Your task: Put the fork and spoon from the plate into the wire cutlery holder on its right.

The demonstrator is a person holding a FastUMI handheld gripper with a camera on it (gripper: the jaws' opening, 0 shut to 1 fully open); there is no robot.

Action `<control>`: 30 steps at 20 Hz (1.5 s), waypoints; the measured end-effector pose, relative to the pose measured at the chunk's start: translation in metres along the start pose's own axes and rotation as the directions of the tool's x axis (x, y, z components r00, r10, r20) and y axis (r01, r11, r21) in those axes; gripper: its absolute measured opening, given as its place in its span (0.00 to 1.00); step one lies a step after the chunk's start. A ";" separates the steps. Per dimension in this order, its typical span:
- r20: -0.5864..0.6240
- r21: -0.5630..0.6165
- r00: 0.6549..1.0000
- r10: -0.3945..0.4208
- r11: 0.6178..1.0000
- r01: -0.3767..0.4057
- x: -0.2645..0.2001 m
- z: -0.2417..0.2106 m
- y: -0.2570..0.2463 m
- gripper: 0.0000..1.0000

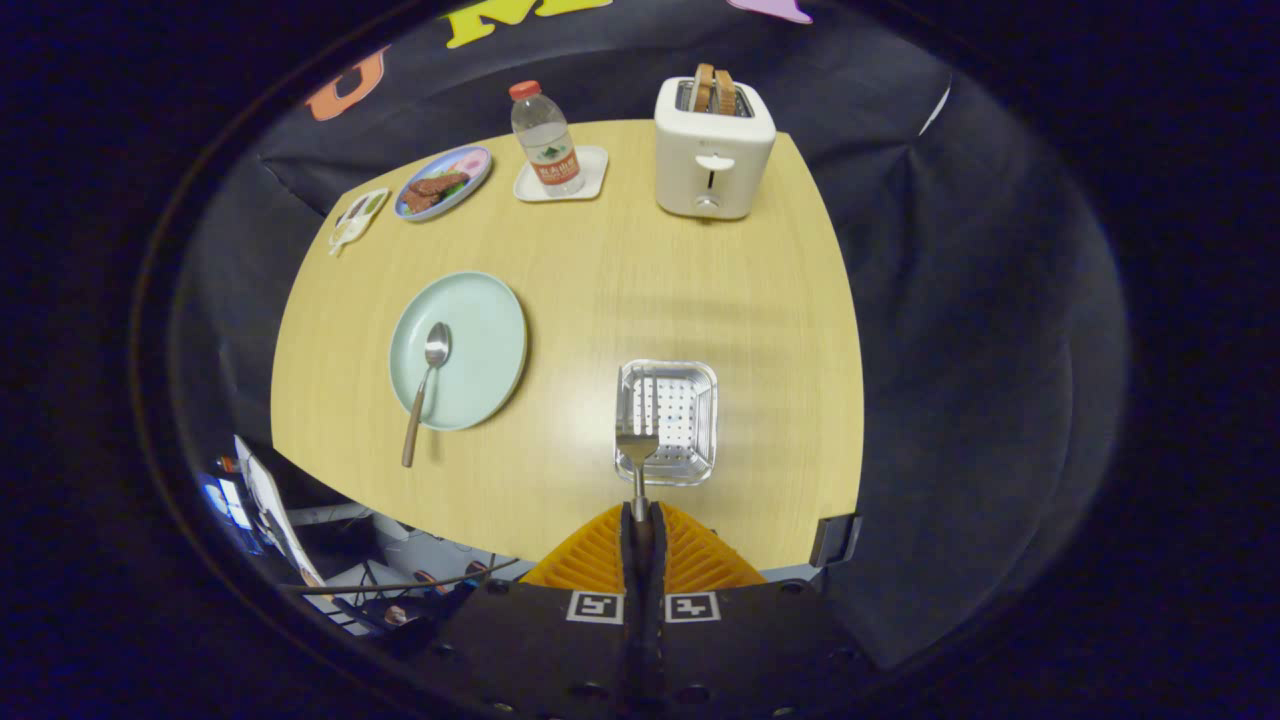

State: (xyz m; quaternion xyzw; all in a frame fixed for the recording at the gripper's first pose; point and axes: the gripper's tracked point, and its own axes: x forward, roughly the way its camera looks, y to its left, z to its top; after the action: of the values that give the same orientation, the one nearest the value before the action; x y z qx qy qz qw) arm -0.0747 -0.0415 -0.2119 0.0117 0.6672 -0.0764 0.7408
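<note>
Risk sits mostly with the slim steel fork (637, 452), which the orange ribbed two-finger gripper (640, 520) clenches by its handle at lower centre of the frame, both fingers pressed tight on it, tines pointing forward. The tines hang over the near rim of the square, perforated shiny metal cutlery holder (668, 420), just ahead of the fingers. The gripper looks to be well above the pale wooden table (620, 270), so a release from here could let the fork strike that rim, bounce out, or tip the light holder. A thin, smooth handle may also swivel in the grip and land crosswise.

Left of the holder, at centre left of the frame, the round pale green plate (490, 350) carries the steel spoon with a brown handle (425, 385); its handle juts past the plate's near edge, so a careless pinch could lever it off or shove the plate.
</note>
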 end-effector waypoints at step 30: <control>0.485 -0.104 0.868 0.109 0.992 -0.066 -0.018 0.076 0.115 0.97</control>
State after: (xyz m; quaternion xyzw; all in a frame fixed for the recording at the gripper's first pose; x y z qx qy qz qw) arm 0.0138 0.0649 -0.1957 -0.0088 0.4593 -0.0151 0.8881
